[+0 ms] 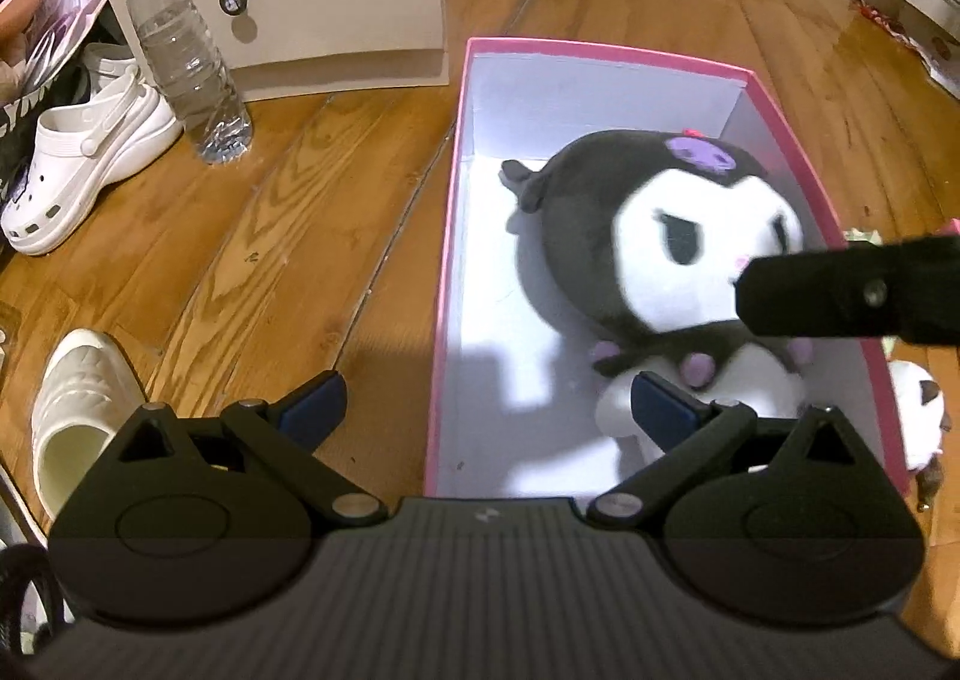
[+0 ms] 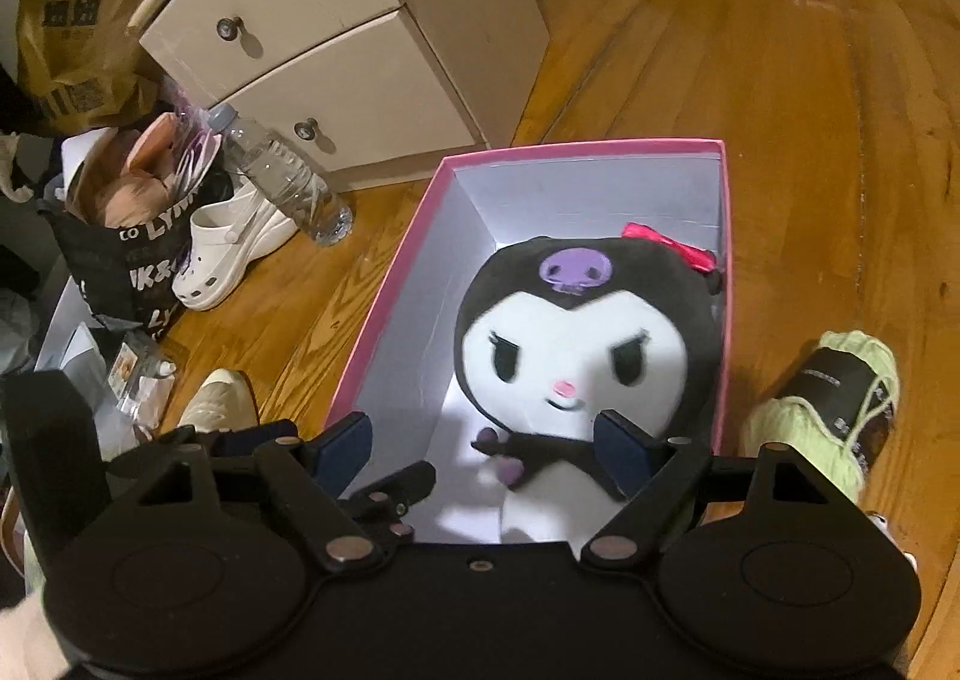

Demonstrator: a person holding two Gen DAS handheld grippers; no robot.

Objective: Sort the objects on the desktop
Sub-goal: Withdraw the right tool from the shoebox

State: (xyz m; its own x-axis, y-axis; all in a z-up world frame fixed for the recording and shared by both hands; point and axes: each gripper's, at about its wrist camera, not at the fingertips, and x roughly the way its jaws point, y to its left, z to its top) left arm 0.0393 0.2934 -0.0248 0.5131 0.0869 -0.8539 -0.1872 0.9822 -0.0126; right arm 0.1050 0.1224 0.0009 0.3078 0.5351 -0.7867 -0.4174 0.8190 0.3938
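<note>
right wrist: yarn skein beside pink box, bottle behind.

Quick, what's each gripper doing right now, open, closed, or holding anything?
Left gripper: open, holding nothing, above the near end of the pink box.
Right gripper: open, holding nothing; the plush toy lies in the box beyond its fingers.
</note>
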